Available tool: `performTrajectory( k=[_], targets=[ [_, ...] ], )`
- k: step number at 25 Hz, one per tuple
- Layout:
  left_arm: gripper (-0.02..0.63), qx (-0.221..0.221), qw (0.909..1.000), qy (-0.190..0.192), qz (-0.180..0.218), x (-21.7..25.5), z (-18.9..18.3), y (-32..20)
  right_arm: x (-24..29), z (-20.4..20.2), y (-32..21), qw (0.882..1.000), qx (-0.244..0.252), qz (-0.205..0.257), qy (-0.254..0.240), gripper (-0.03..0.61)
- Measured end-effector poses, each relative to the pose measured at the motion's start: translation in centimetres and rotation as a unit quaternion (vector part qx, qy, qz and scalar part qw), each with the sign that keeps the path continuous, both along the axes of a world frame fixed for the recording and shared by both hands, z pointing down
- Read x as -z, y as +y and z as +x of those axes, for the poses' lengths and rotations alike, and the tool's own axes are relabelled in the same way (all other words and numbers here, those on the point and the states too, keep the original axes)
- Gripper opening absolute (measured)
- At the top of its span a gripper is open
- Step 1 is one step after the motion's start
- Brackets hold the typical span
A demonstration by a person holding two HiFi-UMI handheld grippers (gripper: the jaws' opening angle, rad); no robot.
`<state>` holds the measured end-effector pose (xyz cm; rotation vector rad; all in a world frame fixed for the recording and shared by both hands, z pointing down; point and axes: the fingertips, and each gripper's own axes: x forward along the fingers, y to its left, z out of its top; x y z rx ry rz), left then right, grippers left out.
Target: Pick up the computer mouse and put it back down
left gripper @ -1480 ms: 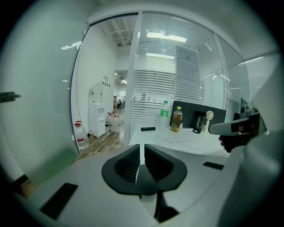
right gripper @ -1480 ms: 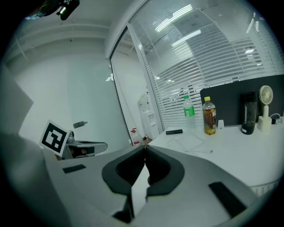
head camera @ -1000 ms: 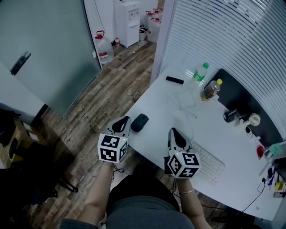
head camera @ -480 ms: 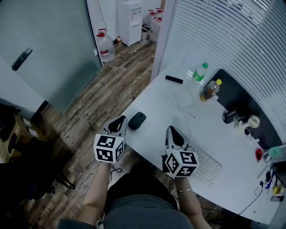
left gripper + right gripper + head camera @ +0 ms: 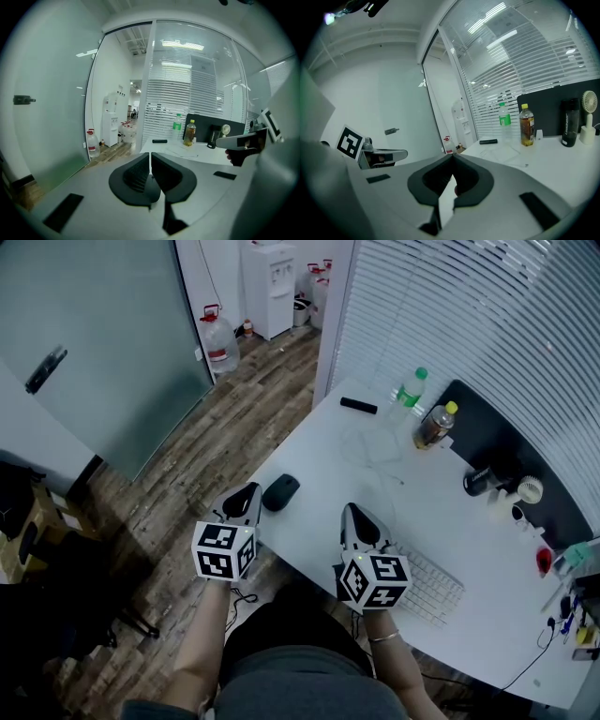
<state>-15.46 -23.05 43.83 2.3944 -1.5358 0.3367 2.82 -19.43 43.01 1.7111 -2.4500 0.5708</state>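
Mouse lying on the desk, ungripped.

The mouse [image 5: 280,492] is seen flat near the desk's [image 5: 450,521] left edge, centre-left in the head view. The left gripper [image 5: 249,493] is held just left of it, jaws pressed together on nothing, probably staged for the grasp. The right gripper [image 5: 352,513], jaws likewise closed and empty, is parked clear beside the keyboard [image 5: 433,585]. Pickup is judged not yet begun.

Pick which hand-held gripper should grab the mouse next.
Left. The left hand-held gripper sits just beside the mouse; the right hand-held gripper is farther off, near the keyboard. Both are shut, so it must open first.
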Motion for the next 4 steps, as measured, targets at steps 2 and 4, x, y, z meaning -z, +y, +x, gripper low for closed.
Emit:
performTrajectory(
  k=[2, 4],
  targets=[
    [0.032, 0.002, 1.0000, -0.002, -0.001, -0.07, 0.20, 0.22, 0.06, 0.21, 0.15, 1.000, 0.002, 0.000, -0.001, -0.006],
    [0.032, 0.004, 1.0000, -0.005, -0.002, -0.14, 0.38, 0.47, 0.10, 0.46, 0.35, 1.000, 0.004, 0.001, -0.002, -0.006]
  ],
)
